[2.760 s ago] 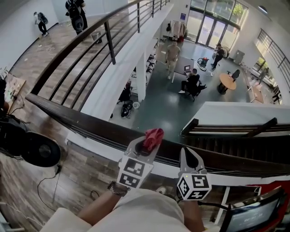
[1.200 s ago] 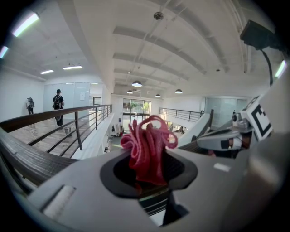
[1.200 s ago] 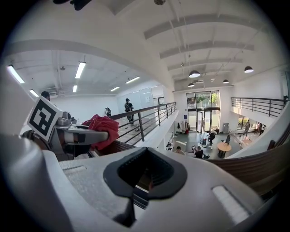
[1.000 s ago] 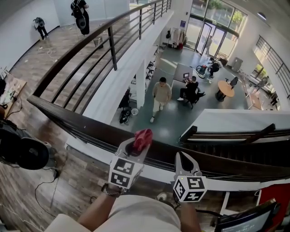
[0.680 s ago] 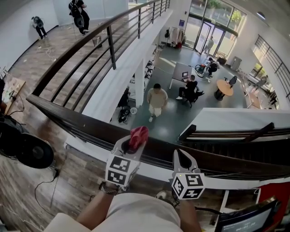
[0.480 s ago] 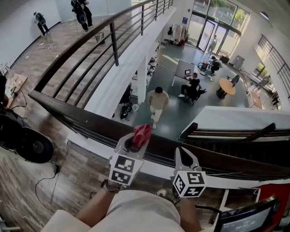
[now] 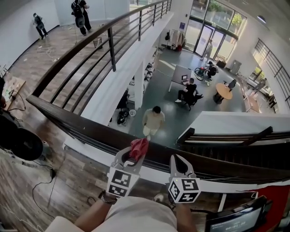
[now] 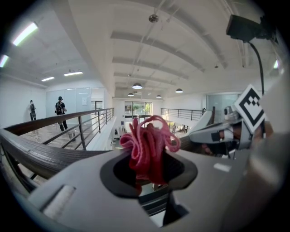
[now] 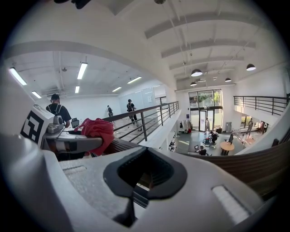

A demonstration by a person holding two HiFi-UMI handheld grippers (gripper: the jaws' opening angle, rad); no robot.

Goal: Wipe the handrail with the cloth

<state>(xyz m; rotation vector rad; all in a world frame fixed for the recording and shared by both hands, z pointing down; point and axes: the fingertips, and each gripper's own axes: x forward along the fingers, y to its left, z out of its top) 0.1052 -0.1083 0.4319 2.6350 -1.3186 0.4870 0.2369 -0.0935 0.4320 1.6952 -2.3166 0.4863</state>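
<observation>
The red cloth (image 7: pixel 138 147) is bunched into a loose wad and sits at about 6 o'clock of the head view's centre, right over the dark wooden handrail (image 7: pixel 81 121). Whether it presses on the wood or hangs just above it cannot be told. It is pinched in the left gripper (image 7: pixel 135 153), whose fingers are closed on its lower part, so the folds of the cloth (image 8: pixel 147 145) stand up out of the left gripper (image 8: pixel 149 176) in that gripper's own view. There the handrail (image 8: pixel 41 156) runs off toward 9 o'clock.

Just beside it, at 3 o'clock of the cloth, the right gripper (image 7: pixel 176 161) points at the same rail. In the right gripper view the fingers of the right gripper (image 9: pixel 145 176) are drawn together with only a thin seam between them and nothing held. From there the cloth (image 9: pixel 97 130) shows at 10 o'clock and the handrail (image 9: pixel 258 165) crosses toward 3 o'clock.

The rail runs from 9 o'clock down to 4 o'clock of the head view, with thin dark bars under it. A second railing (image 7: pixel 113 27) leads away toward 12 o'clock beside a wood floor (image 7: pixel 45 54), where two people (image 7: pixel 79 13) stand at 11 o'clock.

Past the rail lies a lower floor: one person walking (image 7: pixel 153 121) just at 12 o'clock of the cloth, another seated at a desk (image 7: pixel 188 93), and a round table (image 7: pixel 223 89) toward 2 o'clock. A black round device (image 7: pixel 18 142) stands at 9 o'clock, and a screen (image 7: pixel 231 219) at 4 o'clock.
</observation>
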